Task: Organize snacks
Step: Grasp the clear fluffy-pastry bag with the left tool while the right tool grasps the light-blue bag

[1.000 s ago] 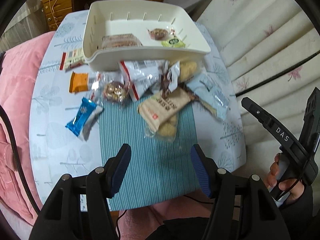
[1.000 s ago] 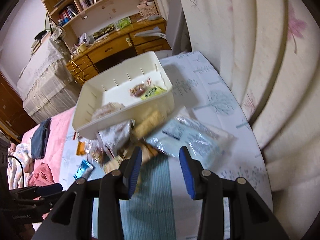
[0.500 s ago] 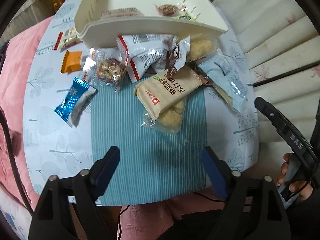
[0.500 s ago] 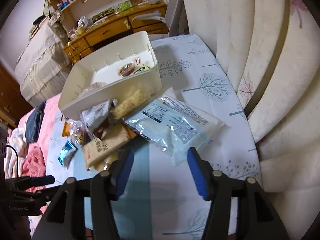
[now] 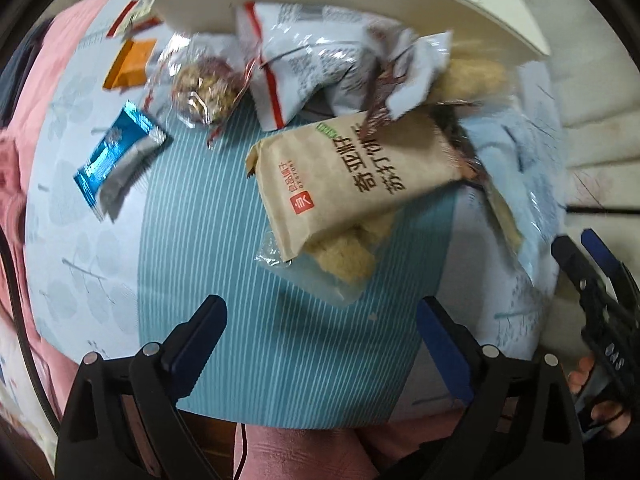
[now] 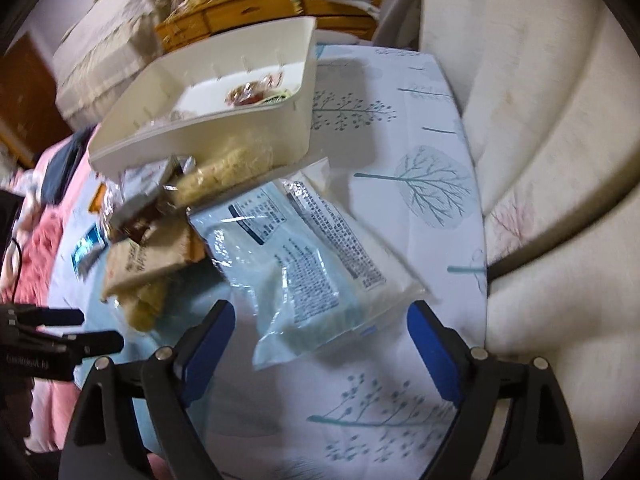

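In the left wrist view the left gripper (image 5: 320, 328) fills the bottom of the frame, its blue-padded fingers (image 5: 202, 330) spreading wider with nothing between them but the teal striped mat (image 5: 224, 248). Just beyond, at centre, lies the tan snack packet (image 5: 352, 180), overlapping a clear pack of pale crackers (image 5: 344, 254). The fingers are probably opening to span this packet, the nearest loose one. At centre left a blue foil bar (image 5: 116, 156) lies apart on the surface (image 5: 72, 208); above it sit a round nut cluster in clear wrap (image 5: 204, 88), an orange wrapper (image 5: 130, 64) and a white crumpled bag (image 5: 304, 76). The white bin (image 5: 440, 12) spans the top edge, with the snacks heaped against its front wall.

In the right wrist view the right gripper (image 6: 320, 332), at bottom centre, is likewise opening its fingers and grips nothing. They straddle the near edge of a pale blue transparent bag (image 6: 304, 264) without pressing it, which looks like the approach to a pick-up. The bin sits at upper centre, already holding a few wrapped sweets (image 6: 256, 92).
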